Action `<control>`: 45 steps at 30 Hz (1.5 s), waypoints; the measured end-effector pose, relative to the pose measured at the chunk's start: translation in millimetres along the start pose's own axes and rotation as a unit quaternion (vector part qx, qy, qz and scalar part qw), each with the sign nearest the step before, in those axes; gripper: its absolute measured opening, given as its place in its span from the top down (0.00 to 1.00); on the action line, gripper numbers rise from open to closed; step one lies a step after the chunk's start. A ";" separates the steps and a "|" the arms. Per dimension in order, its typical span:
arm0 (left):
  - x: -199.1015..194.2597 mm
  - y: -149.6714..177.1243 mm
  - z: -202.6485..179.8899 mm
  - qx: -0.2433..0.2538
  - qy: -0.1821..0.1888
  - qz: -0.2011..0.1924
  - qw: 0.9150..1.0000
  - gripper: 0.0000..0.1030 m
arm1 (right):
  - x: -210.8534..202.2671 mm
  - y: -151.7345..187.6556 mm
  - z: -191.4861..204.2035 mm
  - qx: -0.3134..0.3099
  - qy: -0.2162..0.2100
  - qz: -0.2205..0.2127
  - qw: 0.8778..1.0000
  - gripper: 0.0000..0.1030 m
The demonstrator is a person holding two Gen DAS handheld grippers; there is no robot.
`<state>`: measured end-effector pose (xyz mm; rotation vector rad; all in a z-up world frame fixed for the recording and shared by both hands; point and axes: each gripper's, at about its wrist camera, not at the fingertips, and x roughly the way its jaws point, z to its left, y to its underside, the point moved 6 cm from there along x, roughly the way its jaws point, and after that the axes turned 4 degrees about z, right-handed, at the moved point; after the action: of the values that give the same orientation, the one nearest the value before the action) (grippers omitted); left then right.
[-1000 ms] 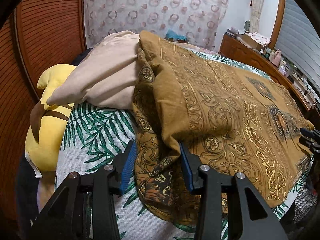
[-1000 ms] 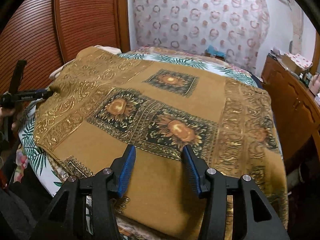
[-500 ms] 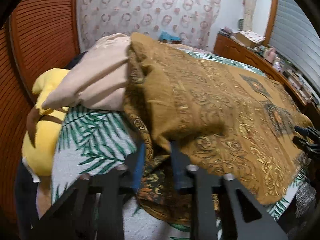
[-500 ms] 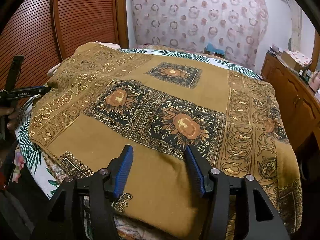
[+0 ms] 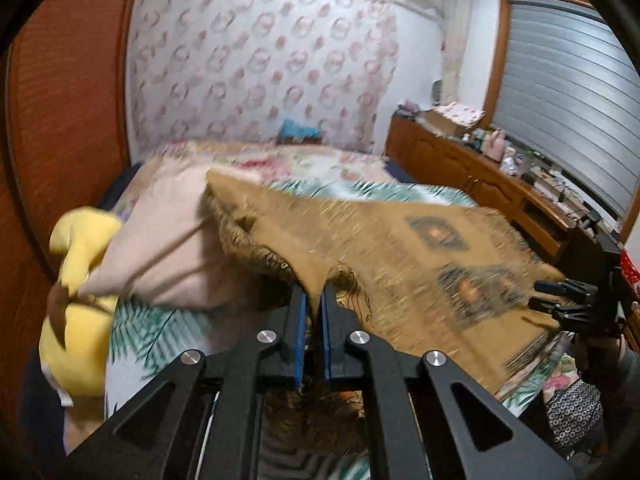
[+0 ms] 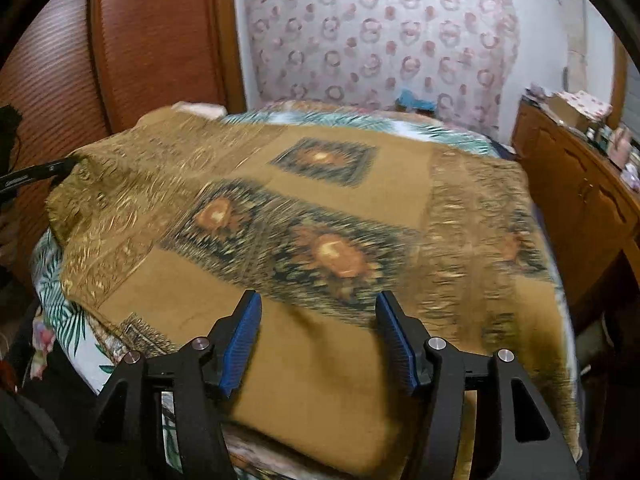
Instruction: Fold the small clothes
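Left wrist view: left gripper (image 5: 314,312) clamped tight on a corner of the brown patterned cloth (image 5: 400,248), corner pinched up into a peak off the bed (image 5: 152,340), presumably to carry that edge over for a fold. Beige pillow (image 5: 168,248) and yellow plush toy (image 5: 80,280) crowded just beside the raised corner. Right gripper (image 5: 560,304) visible at the far edge of the cloth. No container in sight except a box on the wooden sideboard (image 5: 480,176), contents unreadable.

Right wrist view: right gripper (image 6: 318,340) with jaws opening wide, nothing pinched, poised over the near hem of the cloth (image 6: 320,208), probably lining up its own corner. Cloth spread flat across most of the bed (image 6: 52,280); left gripper (image 6: 60,168) biting the far left corner.
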<state>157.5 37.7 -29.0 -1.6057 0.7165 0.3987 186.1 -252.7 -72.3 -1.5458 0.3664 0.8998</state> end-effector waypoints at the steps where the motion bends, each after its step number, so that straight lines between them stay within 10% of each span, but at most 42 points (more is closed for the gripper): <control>1: -1.1 -5.7 -7.2 0.004 0.007 -0.004 1.000 0.93 | -3.9 0.9 -7.4 0.007 0.003 -0.001 1.000 0.40; 16: 20.4 -83.6 -168.9 0.122 0.121 -0.024 0.985 0.93 | -42.1 29.9 -78.4 0.067 0.026 -0.002 0.997 0.40; 33: 51.2 -83.3 -286.4 0.206 0.177 0.029 0.962 0.93 | -89.1 51.2 -105.3 0.102 0.036 -0.027 0.994 0.40; 45: 45.1 -80.7 -264.1 0.201 0.169 0.026 0.964 0.33 | -85.2 44.7 -99.8 0.094 0.030 -0.029 0.995 0.40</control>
<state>205.5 -226.8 48.8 -1.2784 1.0291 0.0048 133.1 -378.4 -47.5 -1.4053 0.4340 0.7538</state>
